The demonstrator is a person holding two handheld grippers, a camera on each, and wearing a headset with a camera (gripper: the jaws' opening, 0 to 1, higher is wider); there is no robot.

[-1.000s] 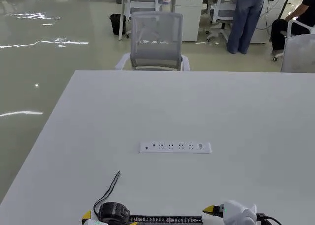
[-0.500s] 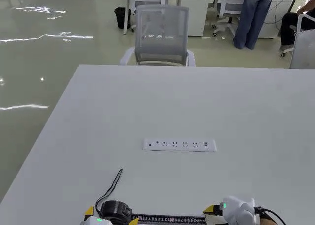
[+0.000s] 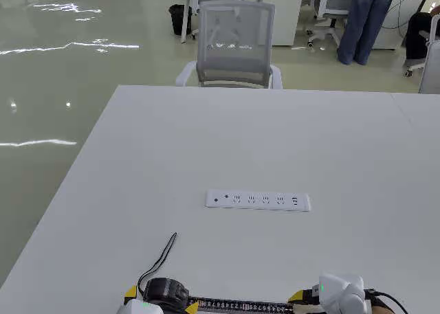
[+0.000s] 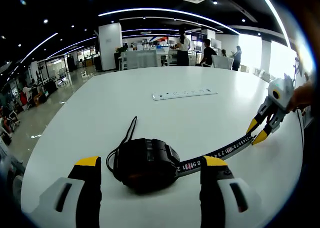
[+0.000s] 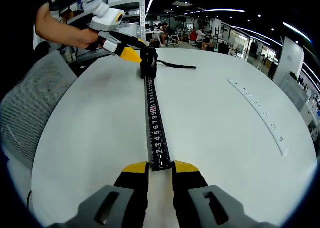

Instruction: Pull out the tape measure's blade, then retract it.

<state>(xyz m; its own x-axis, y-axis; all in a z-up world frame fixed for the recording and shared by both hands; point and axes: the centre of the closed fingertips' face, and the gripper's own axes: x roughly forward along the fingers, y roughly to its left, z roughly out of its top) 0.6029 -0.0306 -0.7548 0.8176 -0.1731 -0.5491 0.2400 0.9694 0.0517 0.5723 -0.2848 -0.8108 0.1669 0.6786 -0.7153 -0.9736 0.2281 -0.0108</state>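
A black tape measure [image 3: 167, 293] lies near the white table's front edge, with its wrist strap [image 3: 161, 255] trailing away. Its blade [image 3: 244, 306] runs out to the right, numbers up. My left gripper [image 4: 151, 163] straddles the case [image 4: 146, 163] with a yellow-tipped finger on each side; a little table shows between the fingers and the case. My right gripper [image 5: 160, 167] is shut on the blade's end [image 5: 159, 160]. In the head view the left gripper [image 3: 161, 299] and the right gripper [image 3: 297, 300] sit at the bottom edge.
A white power strip [image 3: 258, 200] lies mid-table, beyond the tape. A grey mesh chair [image 3: 236, 46] stands at the far edge of the table [image 3: 240, 135]. A person stands further back on the glossy floor, near other desks.
The head camera has shifted, so the whole scene sits slightly right and lower. Grippers, case and drawn-out blade keep about the same layout.
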